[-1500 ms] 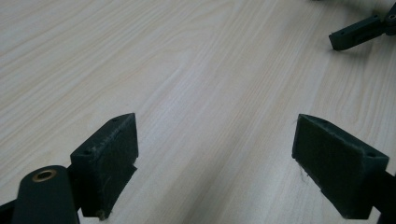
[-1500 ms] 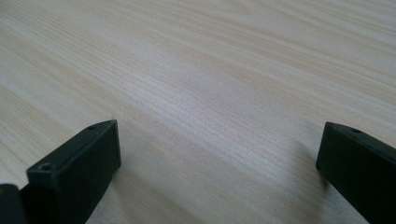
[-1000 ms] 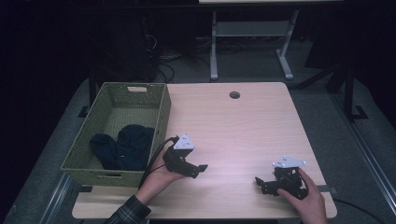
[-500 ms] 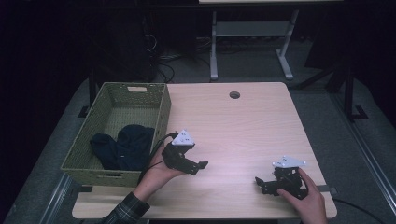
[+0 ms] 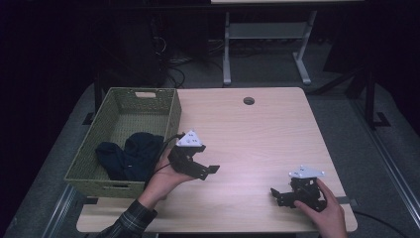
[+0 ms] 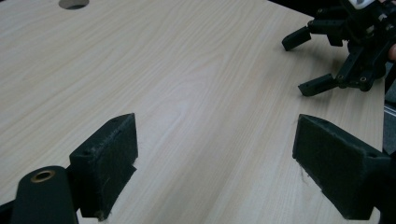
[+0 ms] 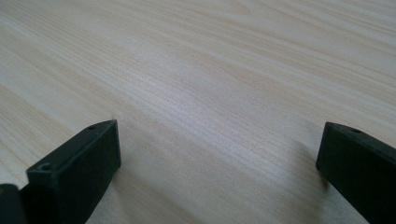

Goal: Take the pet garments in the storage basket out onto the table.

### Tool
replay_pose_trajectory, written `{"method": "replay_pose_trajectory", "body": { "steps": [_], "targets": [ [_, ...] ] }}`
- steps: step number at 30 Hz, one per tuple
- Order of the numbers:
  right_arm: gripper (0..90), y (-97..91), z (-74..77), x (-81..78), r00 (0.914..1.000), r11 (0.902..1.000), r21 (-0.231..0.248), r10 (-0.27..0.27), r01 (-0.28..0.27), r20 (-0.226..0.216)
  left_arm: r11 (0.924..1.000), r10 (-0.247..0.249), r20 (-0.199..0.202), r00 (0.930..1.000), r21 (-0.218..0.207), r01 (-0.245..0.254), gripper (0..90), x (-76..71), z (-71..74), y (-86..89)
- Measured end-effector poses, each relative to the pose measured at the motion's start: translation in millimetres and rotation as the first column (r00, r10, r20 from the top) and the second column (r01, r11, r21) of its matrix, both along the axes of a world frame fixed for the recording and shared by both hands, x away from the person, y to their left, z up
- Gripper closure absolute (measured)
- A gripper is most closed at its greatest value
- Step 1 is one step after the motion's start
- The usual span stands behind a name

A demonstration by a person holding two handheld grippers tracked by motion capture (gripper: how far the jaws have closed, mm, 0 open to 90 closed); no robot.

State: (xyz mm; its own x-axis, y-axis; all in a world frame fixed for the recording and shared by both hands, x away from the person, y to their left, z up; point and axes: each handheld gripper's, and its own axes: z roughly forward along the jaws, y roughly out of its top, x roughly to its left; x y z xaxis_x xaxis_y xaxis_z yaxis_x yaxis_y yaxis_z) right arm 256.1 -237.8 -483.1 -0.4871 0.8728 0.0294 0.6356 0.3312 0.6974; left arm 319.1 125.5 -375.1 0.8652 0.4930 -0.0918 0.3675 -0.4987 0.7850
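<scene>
- The left gripper (image 5: 200,166) is held just beside the green basket (image 5: 171,119), its jaws wide apart and holding nothing.
- The right gripper (image 5: 283,194) rests on the table (image 5: 257,134), far from the basket, also wide open and empty.
- The dark cloth (image 5: 130,154) lies inside the basket, at its near end.
- The left gripper could bump the basket wall and push the basket.
- It could grab only a little bit of cloth, and the cloth could slip out.
- The cloth could catch on the basket rim.

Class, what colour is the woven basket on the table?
Olive green basket; clearest in the high view.
</scene>
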Motion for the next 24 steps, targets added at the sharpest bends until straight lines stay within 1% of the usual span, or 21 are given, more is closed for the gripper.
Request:
{"method": "replay_pose_trajectory", "body": {
  "steps": [2, 8, 9, 12, 13, 20, 24],
  "targets": [
    [0.0, 0.0, 0.0, 0.0, 1.0000, 1.0000, 0.000, 0.000, 0.000, 0.000, 1.0000, 0.005, -0.001, 1.0000, 0.000, -0.005, 13.6, 0.7, 4.1, 2.6],
    [0.0, 0.0, 0.0, 0.2, 1.0000, 1.0000, 0.000, 0.001, -0.001, 0.000, 0.9992, 0.030, 0.009, 0.9995, -0.027, -0.030, 13.7, 1.9, 15.9, 13.7],
    [0.0, 0.0, 0.0, 0.2, 1.0000, 1.0000, 0.000, 0.001, -0.001, 0.000, 0.9992, 0.033, 0.010, 0.9994, -0.024, -0.033, 13.8, 2.1, 17.5, 16.0],
    [0.0, 0.0, 0.0, 0.2, 1.0000, 1.0000, 0.000, 0.001, -0.001, 0.000, 0.9988, 0.039, 0.009, 0.9992, -0.030, -0.039, 13.8, 2.5, 19.6, 20.0],
    [0.0, 0.0, 0.0, 0.2, 1.0000, 1.0000, 0.000, 0.001, -0.001, 0.000, 0.9984, 0.049, 0.011, 0.9987, -0.027, -0.049, 13.8, 3.3, 22.4, 25.5],
    [0.0, 0.0, 0.0, 0.2, 1.0000, 1.0000, -0.001, 0.001, -0.001, 0.000, 0.9966, 0.074, 0.012, 0.9972, -0.036, -0.074, 14.0, 5.2, 28.9, 39.0],
    [0.0, 0.0, 0.0, 0.2, 1.0000, 1.0000, -0.001, 0.001, -0.001, 0.000, 0.9956, 0.088, 0.016, 0.9960, -0.034, -0.087, 14.1, 6.1, 30.7, 47.2]
  ]
}}
